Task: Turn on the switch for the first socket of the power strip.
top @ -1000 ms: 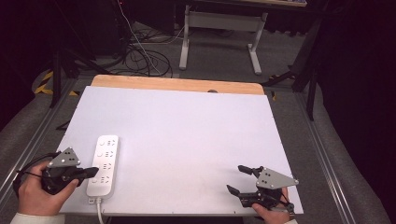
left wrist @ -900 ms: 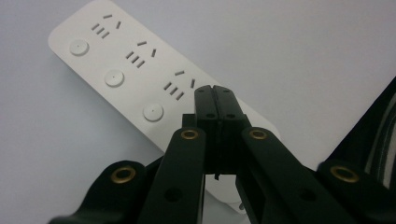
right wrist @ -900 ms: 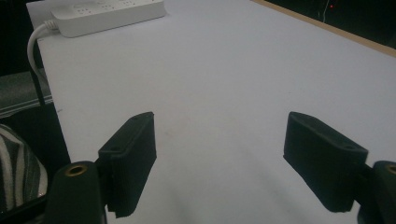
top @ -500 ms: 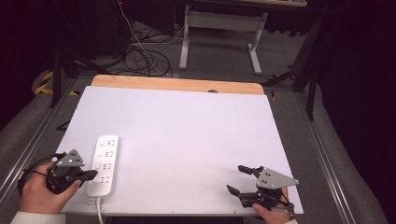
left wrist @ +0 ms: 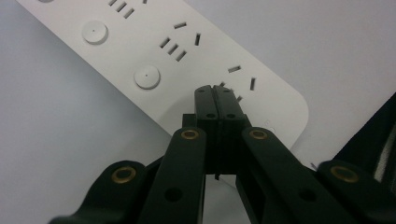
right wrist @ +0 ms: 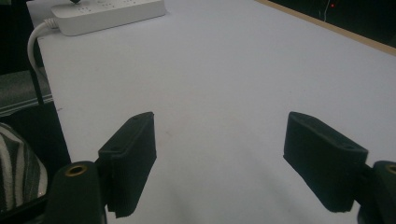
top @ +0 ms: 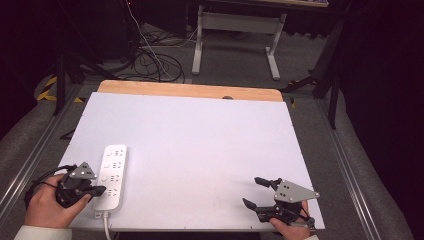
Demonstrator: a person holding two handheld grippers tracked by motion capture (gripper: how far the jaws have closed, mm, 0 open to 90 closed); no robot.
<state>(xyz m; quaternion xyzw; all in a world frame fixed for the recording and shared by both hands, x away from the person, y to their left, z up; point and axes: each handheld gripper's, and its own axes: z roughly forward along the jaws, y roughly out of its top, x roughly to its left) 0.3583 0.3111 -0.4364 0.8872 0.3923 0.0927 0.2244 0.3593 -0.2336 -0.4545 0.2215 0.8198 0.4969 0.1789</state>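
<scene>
A white power strip [top: 112, 176] lies along the table's left front, its cord running off the near edge. My left gripper [top: 101, 190] is shut with nothing between its jaws, and its tips sit over the strip's near end. In the left gripper view the closed tips [left wrist: 215, 91] rest above the last socket of the power strip [left wrist: 154, 60], beside two round buttons. My right gripper [top: 254, 192] stands open at the table's right front, holding nothing. In the right gripper view the gripper [right wrist: 219, 140] has bare white tabletop between its pads, and the power strip [right wrist: 109, 11] lies far off.
The white table [top: 200, 135] has a wooden strip [top: 190, 91] along its far edge. Metal rails run down both sides. Beyond the table, cables [top: 150, 60] lie on the floor and a desk frame [top: 235, 30] stands there.
My left gripper has shifted slightly down and to the right, so its shut tips now lie over the strip's near end. The right gripper has stayed still.
</scene>
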